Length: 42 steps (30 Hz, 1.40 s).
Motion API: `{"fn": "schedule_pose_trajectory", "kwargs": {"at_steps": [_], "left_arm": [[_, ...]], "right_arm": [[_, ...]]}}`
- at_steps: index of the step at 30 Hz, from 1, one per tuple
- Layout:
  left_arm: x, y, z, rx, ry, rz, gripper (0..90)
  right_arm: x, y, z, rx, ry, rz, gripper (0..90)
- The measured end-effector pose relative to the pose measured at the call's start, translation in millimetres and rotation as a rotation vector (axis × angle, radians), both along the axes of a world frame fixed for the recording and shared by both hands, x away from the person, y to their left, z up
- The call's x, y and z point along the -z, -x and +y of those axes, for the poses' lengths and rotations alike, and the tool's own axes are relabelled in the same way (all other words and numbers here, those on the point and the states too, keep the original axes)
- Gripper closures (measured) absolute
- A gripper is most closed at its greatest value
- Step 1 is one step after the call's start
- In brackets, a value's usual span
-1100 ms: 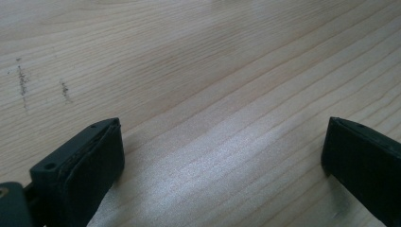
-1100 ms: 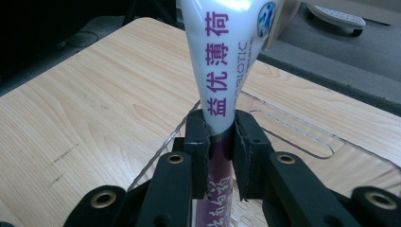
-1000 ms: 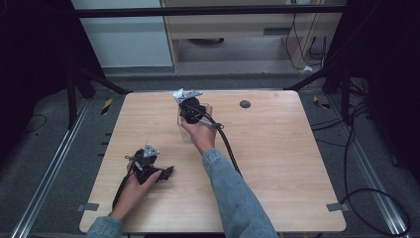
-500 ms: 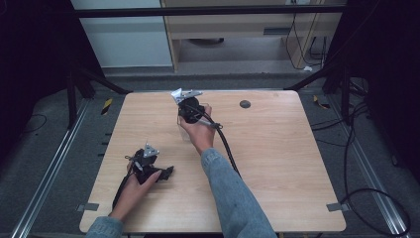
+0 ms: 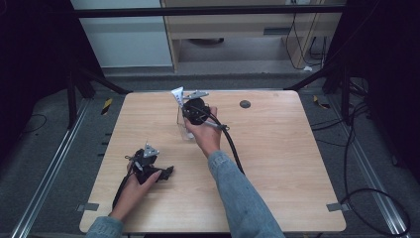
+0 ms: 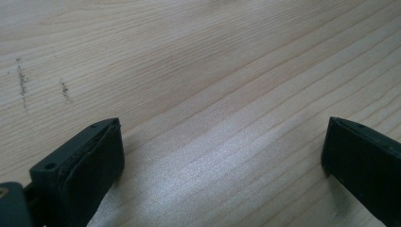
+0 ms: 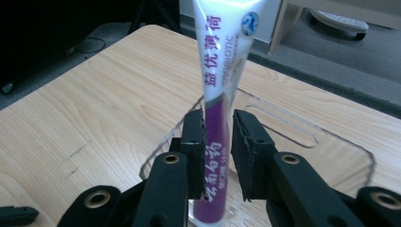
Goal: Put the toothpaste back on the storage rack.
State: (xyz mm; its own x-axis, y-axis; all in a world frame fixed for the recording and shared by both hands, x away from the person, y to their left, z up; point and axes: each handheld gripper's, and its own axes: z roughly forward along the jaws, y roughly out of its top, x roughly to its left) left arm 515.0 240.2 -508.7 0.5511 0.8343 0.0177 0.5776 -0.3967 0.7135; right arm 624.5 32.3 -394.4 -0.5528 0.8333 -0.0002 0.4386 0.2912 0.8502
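A white and purple toothpaste tube stands upright in a clear cup at the table's far middle. My right gripper is shut on the tube's purple lower part, one pad on each side. From above, the tube's white end sticks up beside the right gripper, with the clear cup under it. My left gripper lies at the near left of the table. Its jaws stand wide open over bare wood, and nothing is between them.
A small dark round disc lies on the wooden table at the far right of middle. The right gripper's black cable trails back along the forearm. Metal rails and loose cables run on the floor on both sides.
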Motion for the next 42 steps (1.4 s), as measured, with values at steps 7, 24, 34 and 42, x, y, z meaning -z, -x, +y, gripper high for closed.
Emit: {"fn": "schedule_pose_trajectory", "kwargs": {"at_steps": [7,24,34,42], "left_arm": [[-0.1,0.0,0.1,0.001,0.000,0.000,0.0],[-0.2,0.0,0.2,0.001,-0.004,0.001,0.0],[-0.1,-0.1,0.2,0.002,-0.003,0.000,0.0],[-0.2,-0.1,0.3,0.003,-0.004,0.001,0.0]], "right_arm": [[-4.6,4.9,-19.6,0.023,0.009,0.001,75.7],[-16.3,19.5,-64.8,0.069,0.021,0.000,75.5],[-20.7,25.8,-84.9,0.087,0.013,0.006,74.5],[-23.1,28.4,-94.2,0.094,0.011,0.011,74.0]]}}
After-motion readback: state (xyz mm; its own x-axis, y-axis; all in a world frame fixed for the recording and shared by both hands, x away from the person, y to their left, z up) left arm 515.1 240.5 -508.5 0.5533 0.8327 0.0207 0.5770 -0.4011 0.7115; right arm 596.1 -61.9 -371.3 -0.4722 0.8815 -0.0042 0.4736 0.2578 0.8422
